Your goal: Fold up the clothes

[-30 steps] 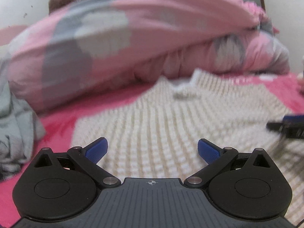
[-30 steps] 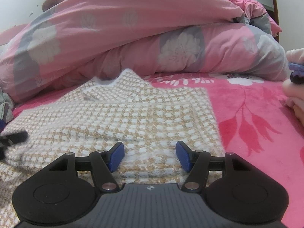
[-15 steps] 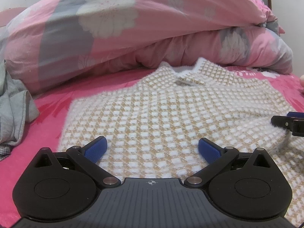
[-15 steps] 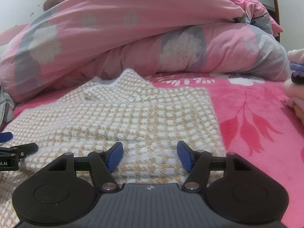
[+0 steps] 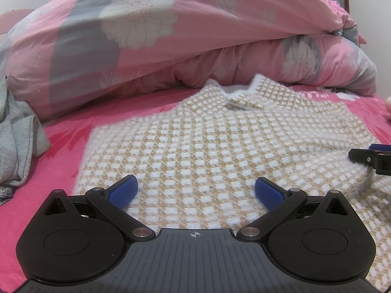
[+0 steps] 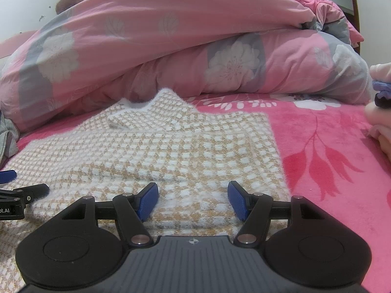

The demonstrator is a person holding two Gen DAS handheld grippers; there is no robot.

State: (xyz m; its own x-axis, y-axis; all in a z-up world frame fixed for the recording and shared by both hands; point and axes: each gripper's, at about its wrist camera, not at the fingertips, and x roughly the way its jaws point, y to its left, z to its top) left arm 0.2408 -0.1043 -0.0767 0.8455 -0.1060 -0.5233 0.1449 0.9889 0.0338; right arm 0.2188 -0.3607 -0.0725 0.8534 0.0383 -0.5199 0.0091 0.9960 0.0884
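we had the bed (image 5: 73,127) in front of us, its bright pink blanket running under everything, and the big pink flowered quilt (image 5: 171,31) heaped along the far side. a second before, the left view of that quilt was a blur and sat lower over the bed; by this moment it had sharpened and settled, so we took it that the left hand had stopped swinging and come to rest. the right view had hardly changed at all.

the sweater (image 5: 220,141), checked in tan and white, lay flat on the blanket with its collar toward the quilt. in the right view its near part showed a doubled layer with a soft ridge across it (image 6: 151,173), which we read as a fold already laid, though we could not tell how many remained.

a grey garment (image 5: 19,131) lay bunched at the left edge, apart from the sweater.

the left gripper (image 5: 195,190) hovered over the sweater's near hem with its fingers spread wide and nothing between them. the right gripper (image 6: 193,200) hung over the folded part, its fingers parted less widely and empty too. with both hands steady and free, we judged the next grasp on the hem could begin.
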